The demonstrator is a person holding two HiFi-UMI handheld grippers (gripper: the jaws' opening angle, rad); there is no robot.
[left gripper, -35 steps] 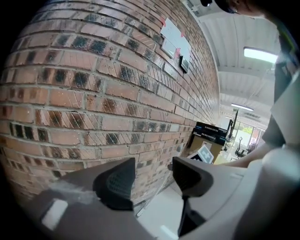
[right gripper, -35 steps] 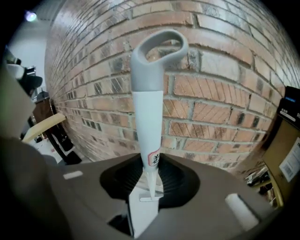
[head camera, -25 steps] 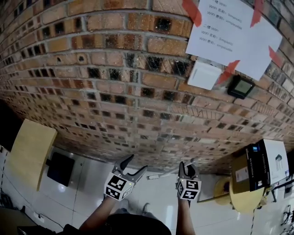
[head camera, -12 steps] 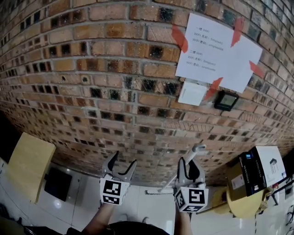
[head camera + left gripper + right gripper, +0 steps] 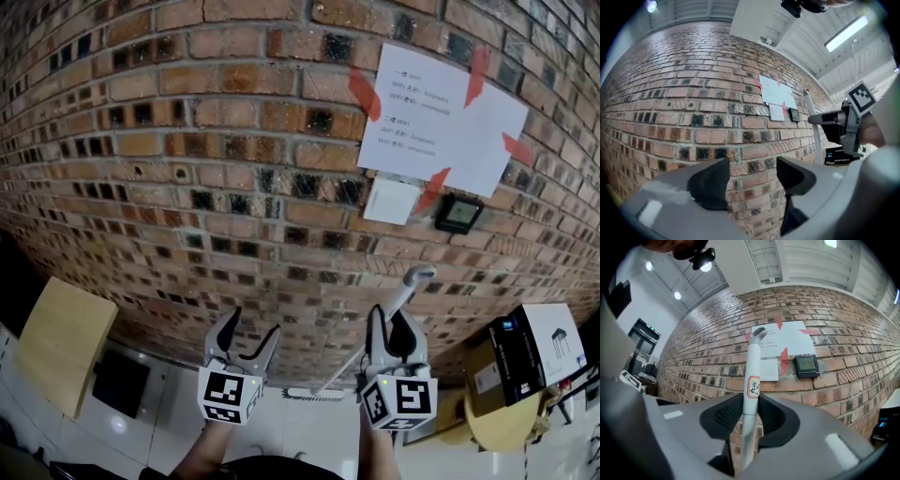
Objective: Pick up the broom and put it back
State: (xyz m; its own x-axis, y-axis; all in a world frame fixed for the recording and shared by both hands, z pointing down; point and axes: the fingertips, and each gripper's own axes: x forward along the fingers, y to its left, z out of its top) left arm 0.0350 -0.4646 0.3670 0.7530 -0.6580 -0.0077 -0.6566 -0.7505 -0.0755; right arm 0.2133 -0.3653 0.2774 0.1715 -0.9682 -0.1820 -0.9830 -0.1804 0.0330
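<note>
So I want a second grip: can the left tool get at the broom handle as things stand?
Probably yes. The left tool is open and empty, the broom handle stands to its right, gripped by the right tool, with only air between and bare handle above that grip.

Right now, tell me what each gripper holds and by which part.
The right gripper is shut on the broom, by its upper handle, just below the label. The left gripper holds nothing; its jaws stand apart.

you face a brick wall [image 5: 187,141] with paper notices [image 5: 441,117] taped on, glossy white floor [image 5: 169,417] below, a tan board [image 5: 61,342] at your left.
</note>
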